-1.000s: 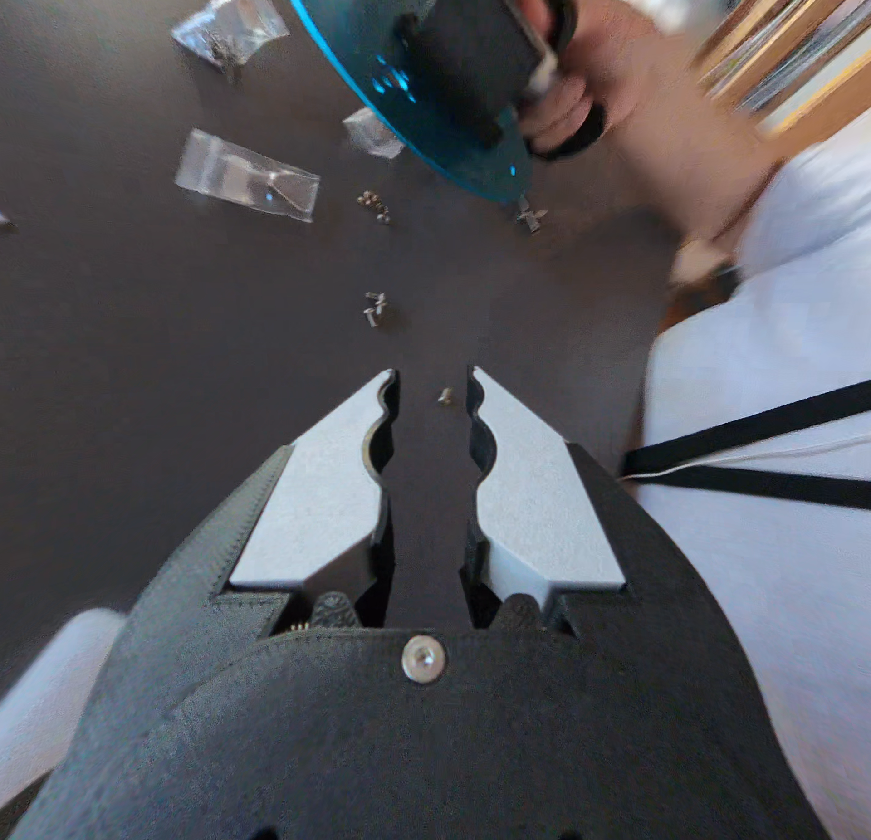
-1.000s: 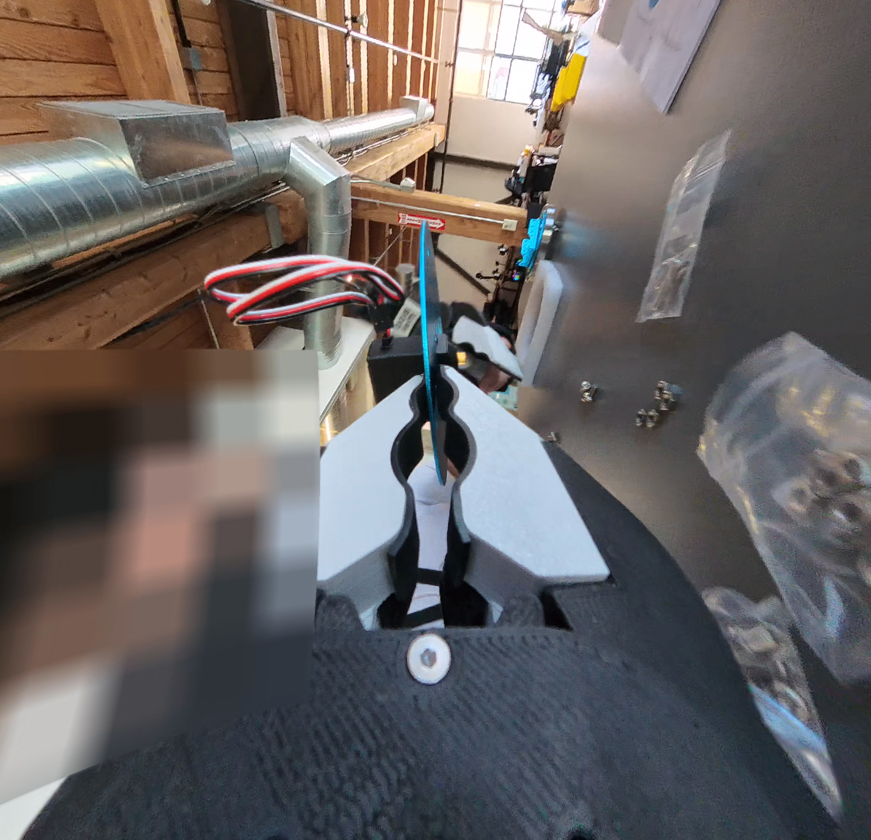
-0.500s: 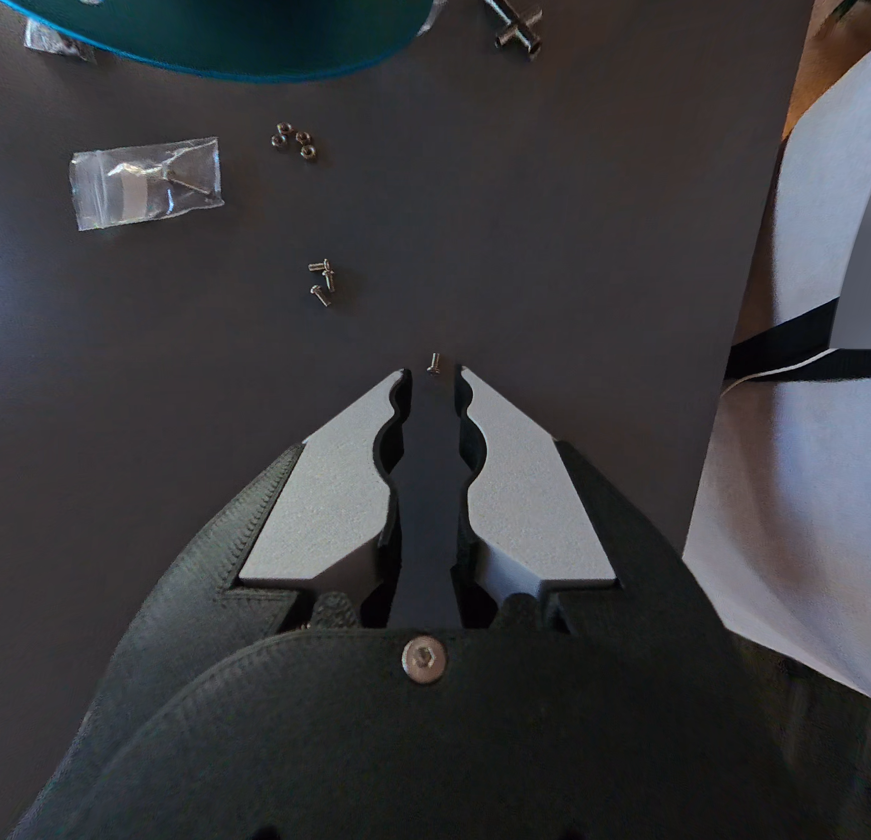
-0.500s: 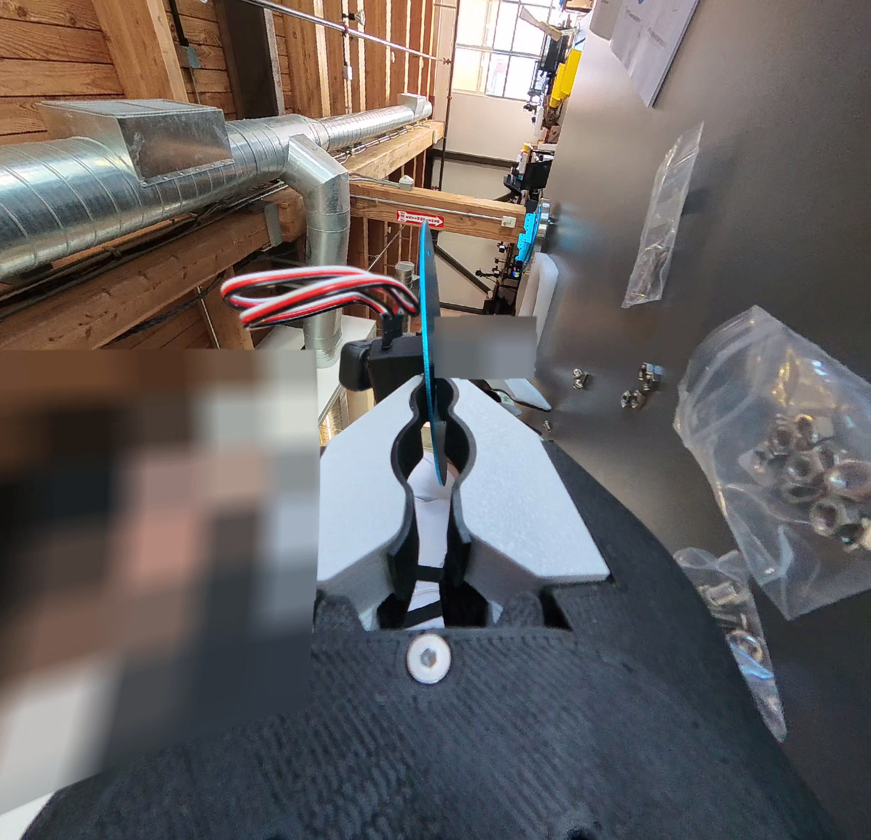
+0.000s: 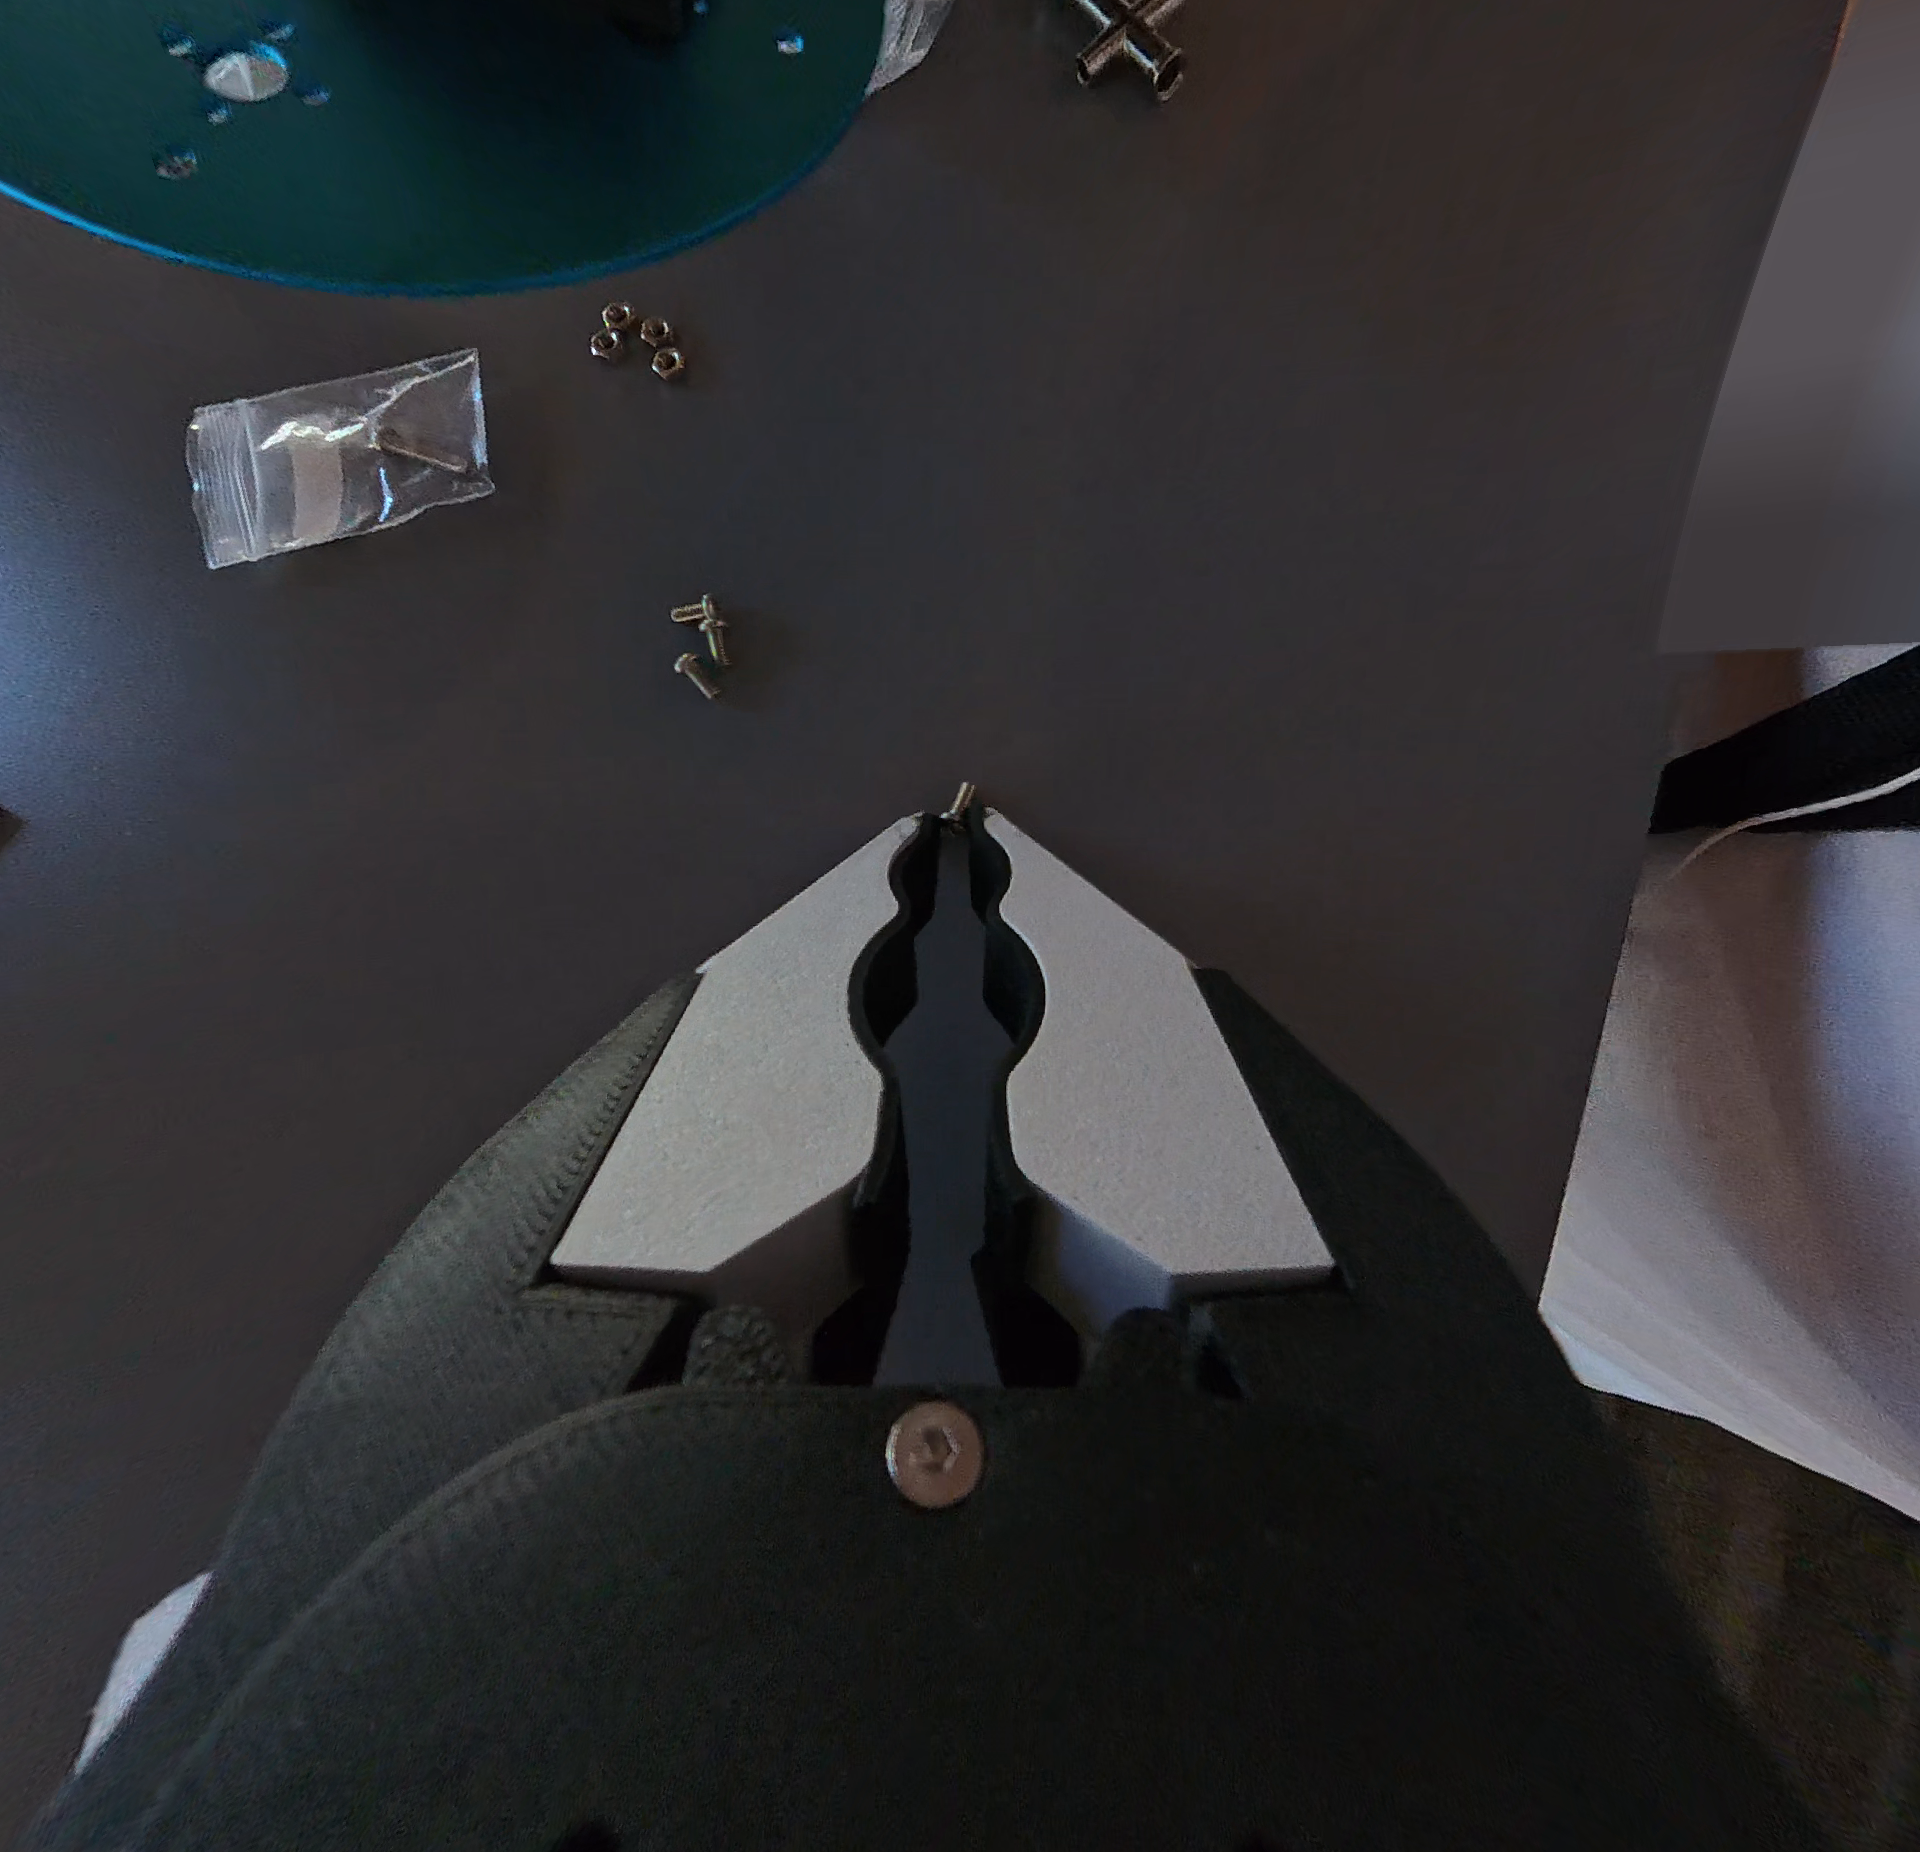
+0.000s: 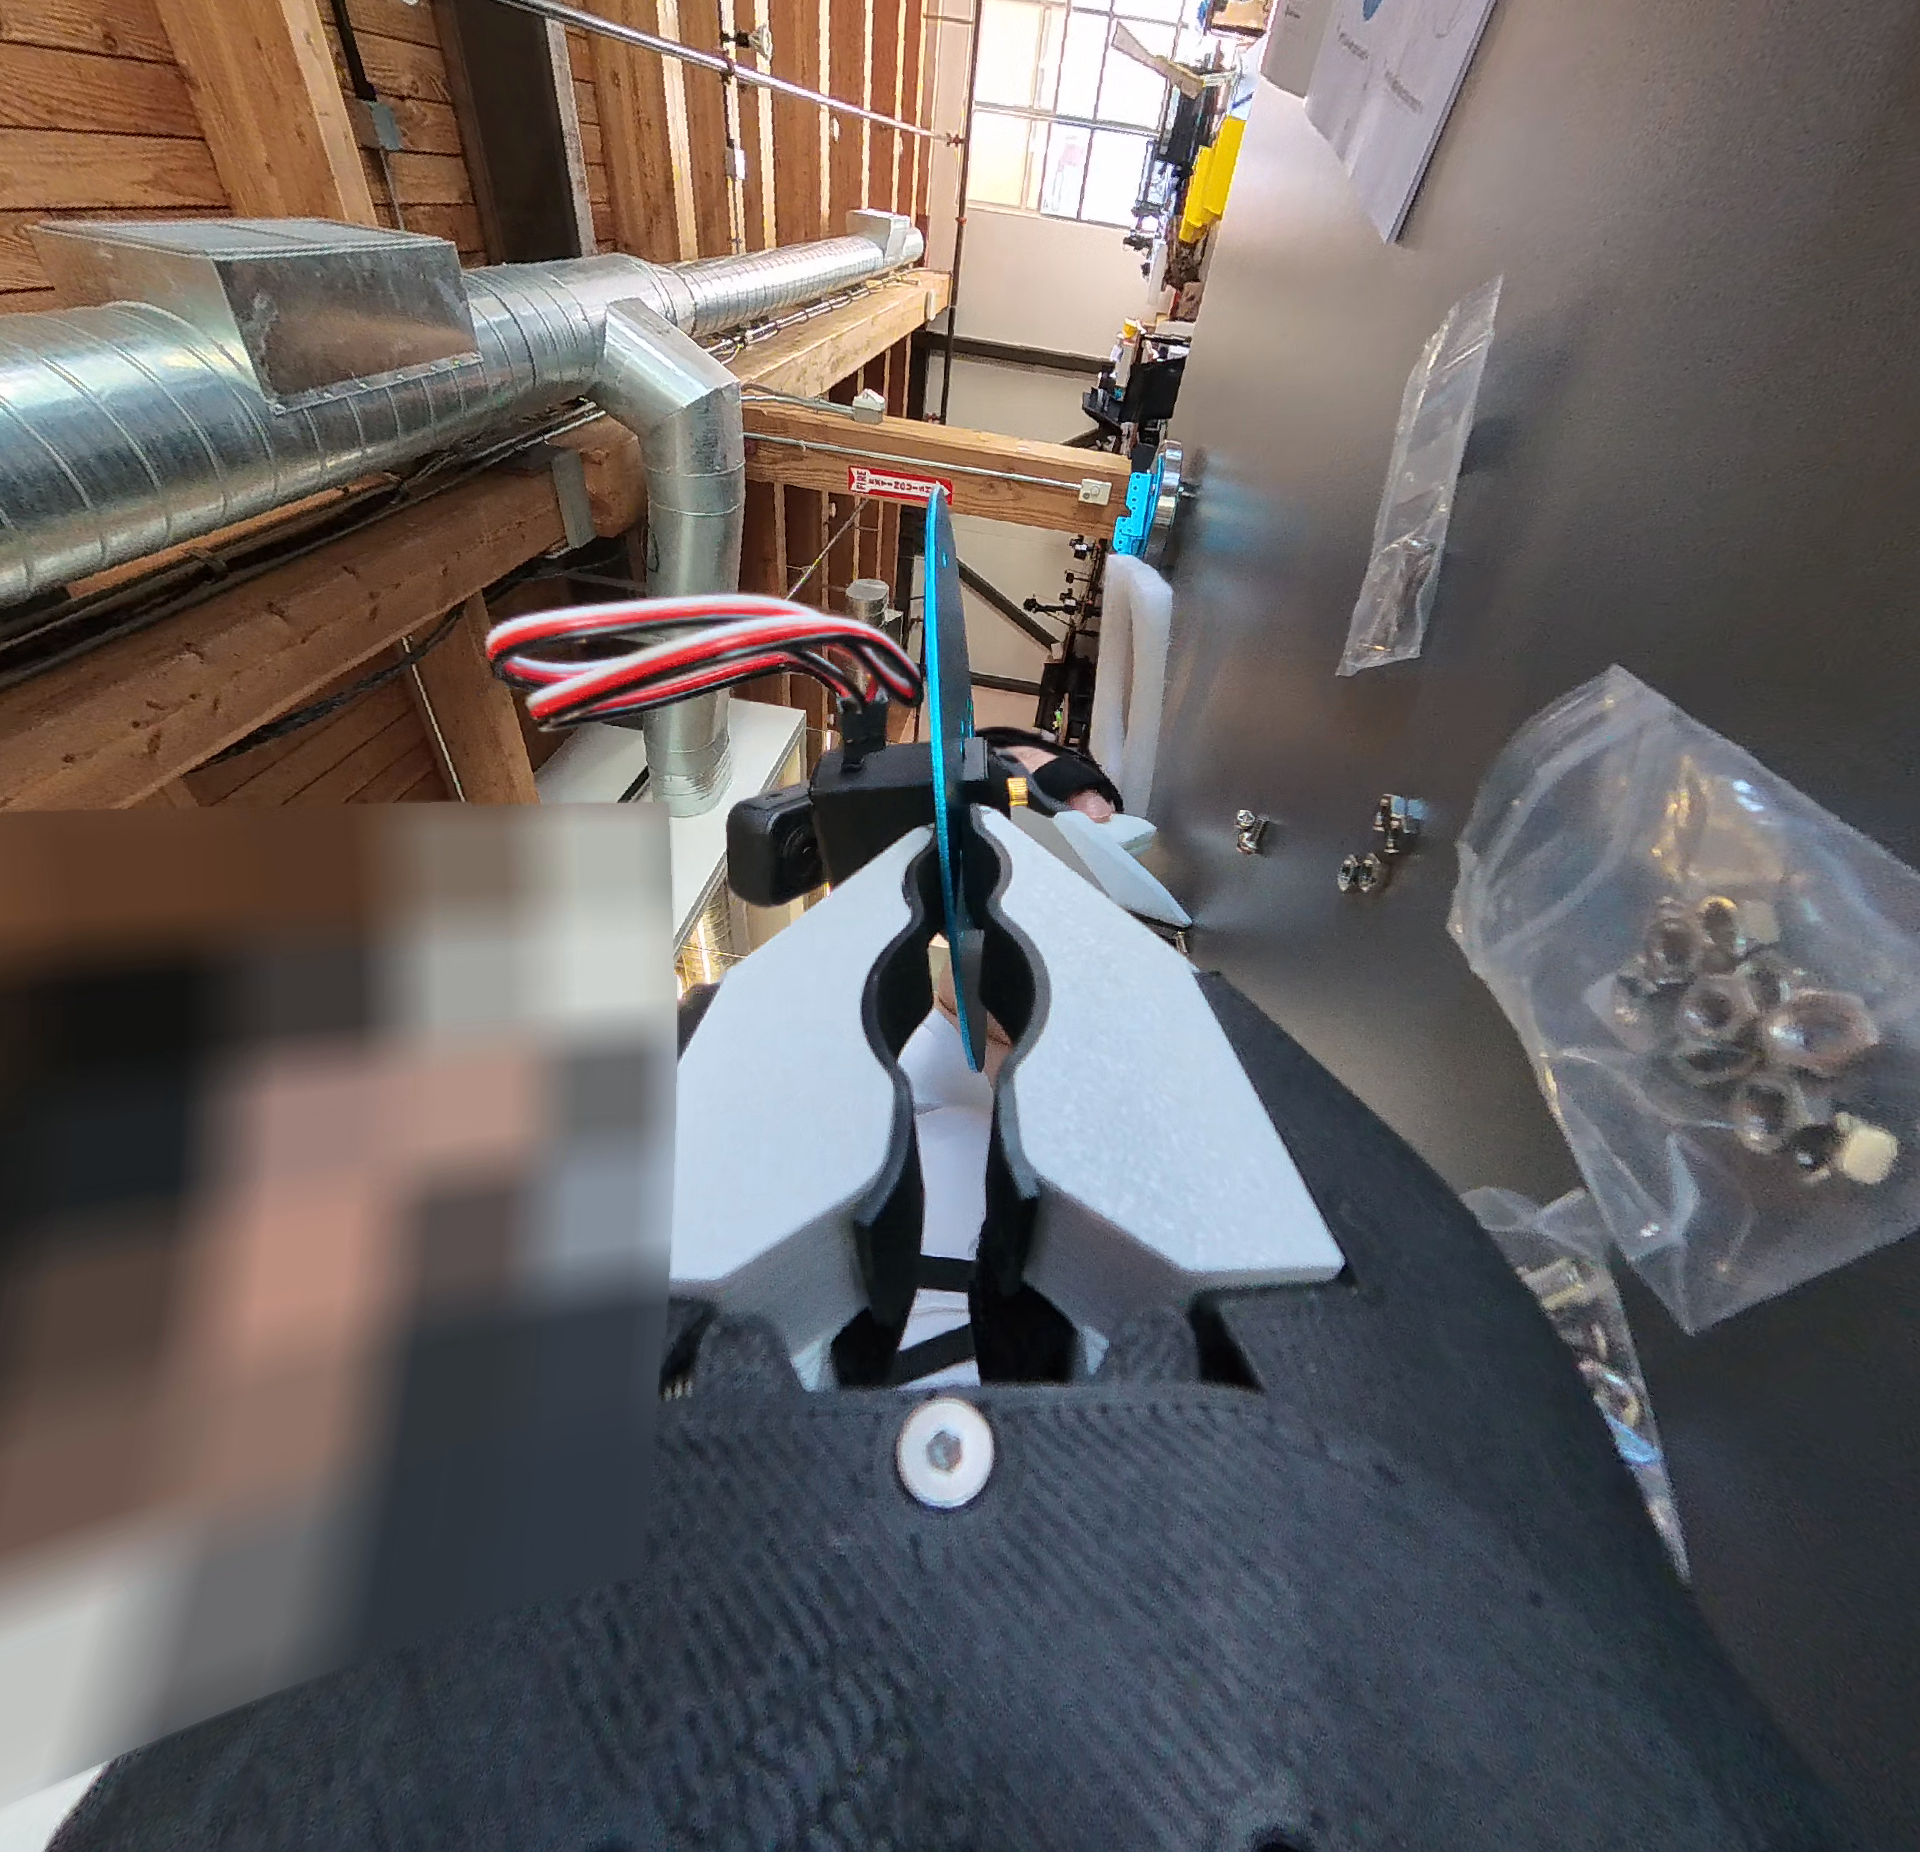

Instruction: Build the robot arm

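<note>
My left gripper is shut on a small silver screw at its very tips, low over the dark table. My right gripper is shut on the edge of a round blue plate and holds it on edge above the table. A black servo with a red, white and black cable is fixed to the plate. The plate also shows in the left wrist view at the top left. The left gripper's fingers show beyond the plate in the right wrist view.
Several loose nuts, three screws, a small clear bag and a cross-shaped metal wrench lie on the table. In the right wrist view, a bag of nuts and another thin bag lie there. A person's white clothing is at the right.
My left gripper has moved forward to the single screw and closed on it. The right gripper keeps holding the blue plate, which has shifted up and left in the left wrist view.
</note>
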